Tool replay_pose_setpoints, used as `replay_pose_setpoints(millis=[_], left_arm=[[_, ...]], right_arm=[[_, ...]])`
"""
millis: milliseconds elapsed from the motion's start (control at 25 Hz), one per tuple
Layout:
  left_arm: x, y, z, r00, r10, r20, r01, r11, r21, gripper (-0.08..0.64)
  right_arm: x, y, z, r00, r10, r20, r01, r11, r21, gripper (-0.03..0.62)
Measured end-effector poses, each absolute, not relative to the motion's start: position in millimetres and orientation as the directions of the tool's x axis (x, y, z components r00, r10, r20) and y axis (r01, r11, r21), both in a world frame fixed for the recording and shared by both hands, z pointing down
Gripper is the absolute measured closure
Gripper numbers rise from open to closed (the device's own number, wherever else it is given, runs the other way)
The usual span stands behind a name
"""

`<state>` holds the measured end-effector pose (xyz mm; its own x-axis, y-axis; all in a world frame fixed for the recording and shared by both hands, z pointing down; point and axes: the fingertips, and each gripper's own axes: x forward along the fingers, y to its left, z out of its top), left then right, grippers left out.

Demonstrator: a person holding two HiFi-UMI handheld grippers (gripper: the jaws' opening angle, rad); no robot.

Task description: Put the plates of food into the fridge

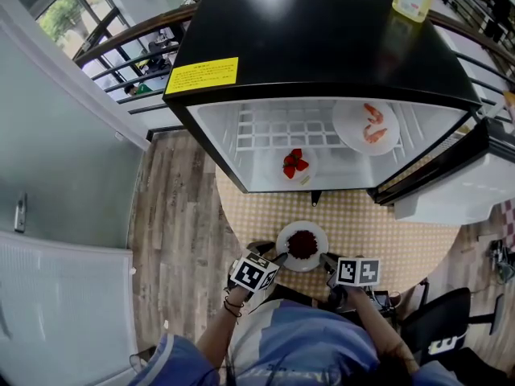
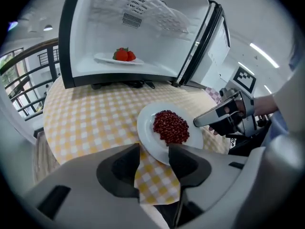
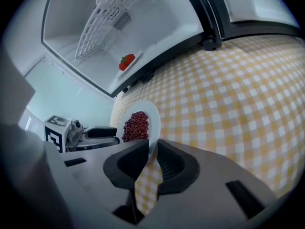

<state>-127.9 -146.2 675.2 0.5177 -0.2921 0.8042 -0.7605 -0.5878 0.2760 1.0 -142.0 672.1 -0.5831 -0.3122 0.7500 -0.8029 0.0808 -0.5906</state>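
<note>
Both left tool point(image 2: 154, 148) and right tool point(image 3: 153, 143) flank plate point(image 2: 145, 128).

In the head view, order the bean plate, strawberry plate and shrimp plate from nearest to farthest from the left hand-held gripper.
1. Bean plate: on the table, beside it.
2. Strawberry plate: fridge, left side.
3. Shrimp plate: fridge, right side.

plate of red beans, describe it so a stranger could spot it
Find the open black fridge on the round yellow-checked table. The plate lies on the table in front of it; unlike the ones inside, with strawberries and shrimp, it holds dark red beans.
</note>
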Motion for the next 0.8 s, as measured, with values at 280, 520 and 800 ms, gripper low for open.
replay_pose_setpoints(millis=[280, 520, 800], left_arm=[[-125.2, -143.5, 674.4, 0.509, -0.258, 0.821, -0.744, -0.612, 0.268, 0.360], [-123.8, -146.1, 667.2, 0.585, -0.266, 0.766, -0.746, -0.546, 0.381, 0.360], [-89.7, -162.4, 636.1, 0.717, -0.301, 0.629, -0.674, -0.530, 0.515, 0.448]], right_arm=[[1.9, -147.5, 655.6, -0.655, -0.340, 0.675, -0.706, -0.045, -0.707, 0.558], [1.8, -148.5, 631.4, -0.710, -0.389, 0.587, -0.589, -0.129, -0.798, 0.566], [0.0, -154.5, 615.8, -0.723, -0.417, 0.551, -0.527, -0.183, -0.830, 0.571]])
